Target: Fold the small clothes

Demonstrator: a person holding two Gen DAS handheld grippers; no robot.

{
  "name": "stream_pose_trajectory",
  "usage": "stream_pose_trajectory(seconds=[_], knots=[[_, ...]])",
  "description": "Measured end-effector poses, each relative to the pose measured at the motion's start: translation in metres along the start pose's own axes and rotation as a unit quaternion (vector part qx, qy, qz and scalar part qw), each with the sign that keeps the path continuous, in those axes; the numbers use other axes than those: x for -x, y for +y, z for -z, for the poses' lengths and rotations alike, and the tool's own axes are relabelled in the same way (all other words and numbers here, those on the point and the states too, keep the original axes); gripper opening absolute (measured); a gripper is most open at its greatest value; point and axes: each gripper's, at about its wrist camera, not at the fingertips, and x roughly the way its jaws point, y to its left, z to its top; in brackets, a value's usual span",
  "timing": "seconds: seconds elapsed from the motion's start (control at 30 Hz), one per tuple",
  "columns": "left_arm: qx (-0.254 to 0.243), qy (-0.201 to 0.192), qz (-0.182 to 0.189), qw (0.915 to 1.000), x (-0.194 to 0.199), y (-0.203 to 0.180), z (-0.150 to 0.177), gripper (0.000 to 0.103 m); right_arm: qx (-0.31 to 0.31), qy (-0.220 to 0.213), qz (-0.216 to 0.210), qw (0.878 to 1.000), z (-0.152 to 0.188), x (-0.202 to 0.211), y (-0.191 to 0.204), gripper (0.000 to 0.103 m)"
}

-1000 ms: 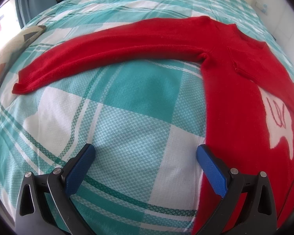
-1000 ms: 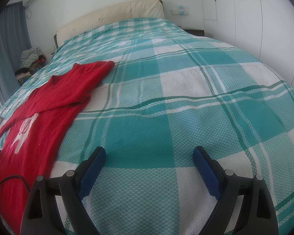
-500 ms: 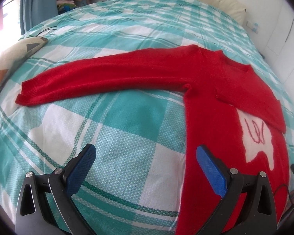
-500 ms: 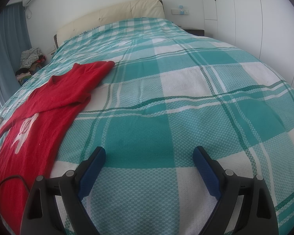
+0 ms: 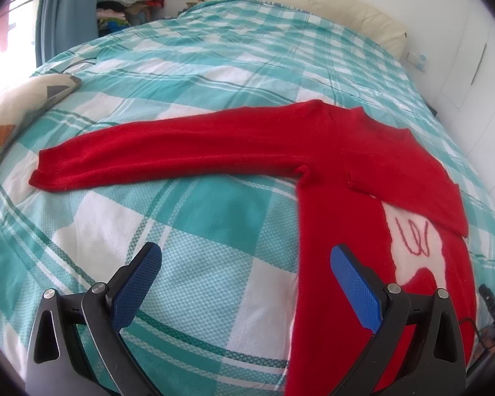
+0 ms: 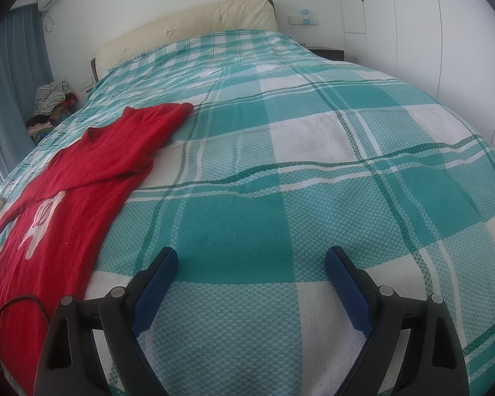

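Sweater [image 5: 333, 204] lies flat on the bed [image 5: 214, 76], one sleeve [image 5: 168, 151] stretched toward nine o'clock; both left gripper [image 5: 244, 264] and right gripper [image 6: 250, 264] gape wide, so pinch that cuff and fold inward.

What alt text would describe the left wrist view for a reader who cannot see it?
A red sweater lies flat on a teal and white checked bedspread, one sleeve stretched out to the left, the other folded across the chest. The open left gripper hovers in front, holding nothing.
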Motion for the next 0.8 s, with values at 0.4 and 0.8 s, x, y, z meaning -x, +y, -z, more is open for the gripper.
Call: stream_pose_trajectory(seconds=[0.4, 0.8], knots=[[0.005, -0.008, 0.006, 0.9999, 0.0050, 0.0010, 0.0006, 0.102, 0.000, 0.000, 0.000, 1.000, -0.0001, -0.0001, -0.0002, 0.090], [0.006, -0.009, 0.008, 0.9999, 0.0060, 0.0020, 0.0003, 0.102, 0.000, 0.000, 0.000, 1.000, 0.0001, -0.0001, -0.0004, 0.090]])
